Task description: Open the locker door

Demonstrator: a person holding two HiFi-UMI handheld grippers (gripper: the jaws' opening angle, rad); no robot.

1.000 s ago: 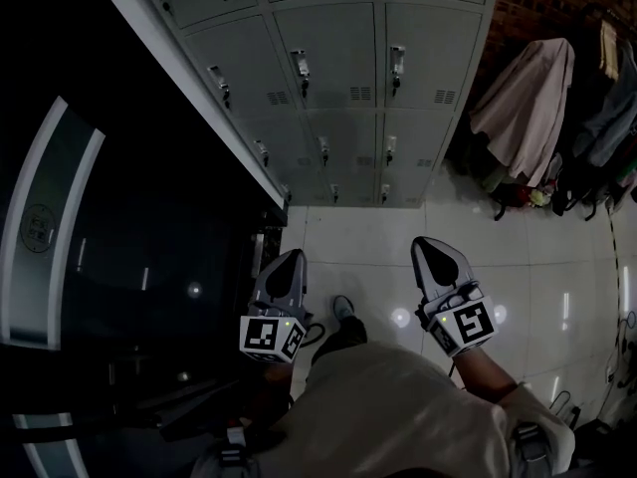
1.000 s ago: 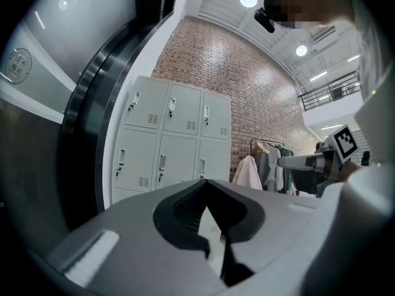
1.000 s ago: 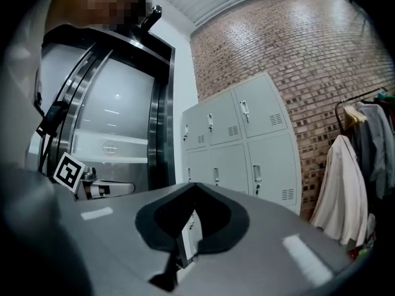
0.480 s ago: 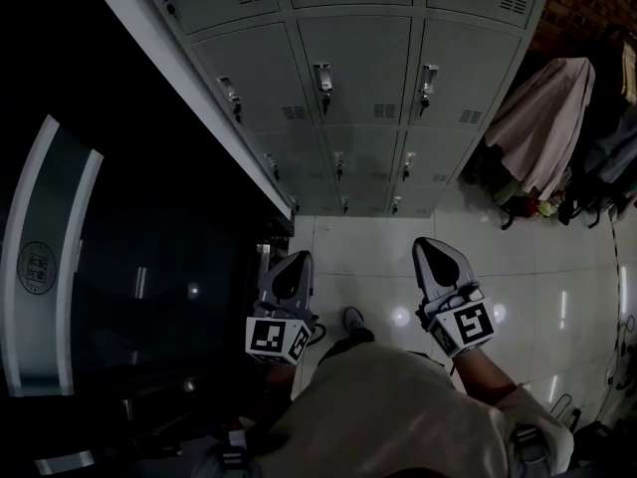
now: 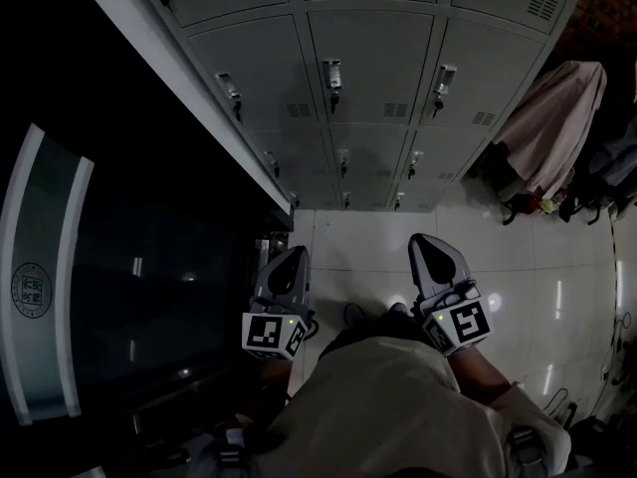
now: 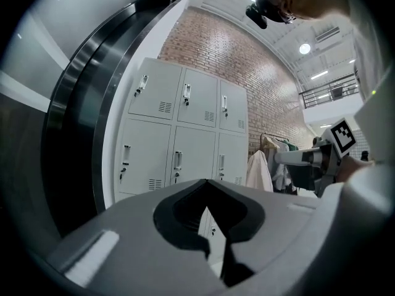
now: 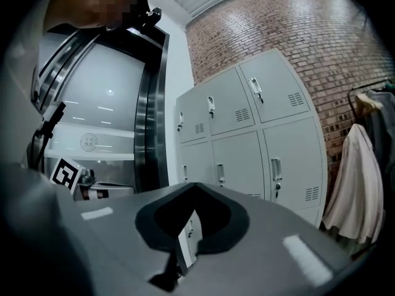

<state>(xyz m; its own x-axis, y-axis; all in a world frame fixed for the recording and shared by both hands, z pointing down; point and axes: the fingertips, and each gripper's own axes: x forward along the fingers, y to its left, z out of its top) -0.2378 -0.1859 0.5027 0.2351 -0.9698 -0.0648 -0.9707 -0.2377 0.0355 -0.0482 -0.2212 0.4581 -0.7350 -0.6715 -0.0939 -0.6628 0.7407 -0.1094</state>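
A bank of grey metal lockers (image 5: 368, 68) stands ahead, every door closed, each with a small handle and lock such as this handle (image 5: 332, 73). The same lockers (image 6: 179, 134) show in the left gripper view, and the lockers (image 7: 247, 140) in the right gripper view. My left gripper (image 5: 296, 255) hangs low near my body, jaws shut and empty, far short of the lockers. My right gripper (image 5: 424, 242) is beside it at the same height, also shut on nothing. In their own views the left gripper (image 6: 207, 182) and right gripper (image 7: 194, 185) have tips that meet.
A dark glass wall (image 5: 119, 267) with a pale frame runs along the left. Coats (image 5: 557, 127) hang on a rack to the right of the lockers. Glossy white floor tiles (image 5: 348, 237) lie between me and the lockers; my shoe (image 5: 355, 314) shows below.
The head view has tilted and drawn nearer the lockers, which now sit larger and further right in the frame. Both grippers keep their place and stay shut.
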